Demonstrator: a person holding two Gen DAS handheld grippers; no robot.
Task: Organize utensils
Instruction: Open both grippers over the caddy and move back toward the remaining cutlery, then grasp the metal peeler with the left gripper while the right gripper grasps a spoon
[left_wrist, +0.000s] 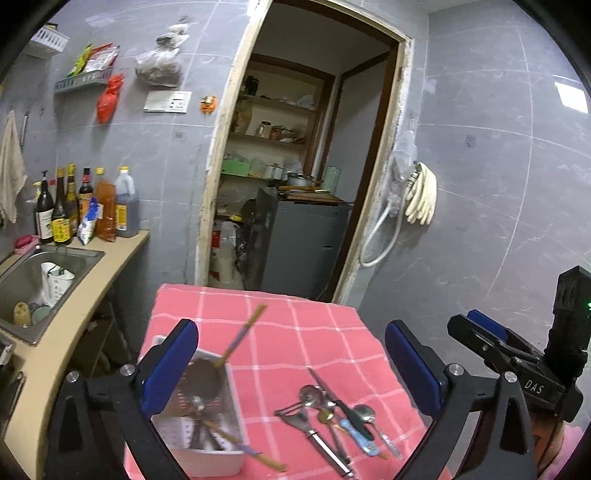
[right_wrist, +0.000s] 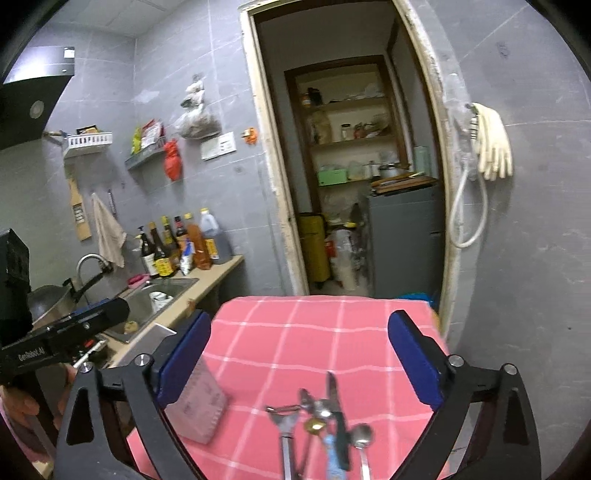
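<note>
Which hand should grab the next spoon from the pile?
Probably the right. The right hand-held gripper is open and empty, and the loose utensils lie straight ahead between its fingers. The left hand-held gripper, also open, sits nearer the white basket.

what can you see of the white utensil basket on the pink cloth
The white utensil basket is a rectangular plastic bin with small perforations in its walls. It stands upright near the left edge of the pink checked tablecloth, apart from the loose utensils lying to its right. Inside it lean chopsticks, a dark slotted spatula and some cutlery. Neither gripper touches it.
</note>
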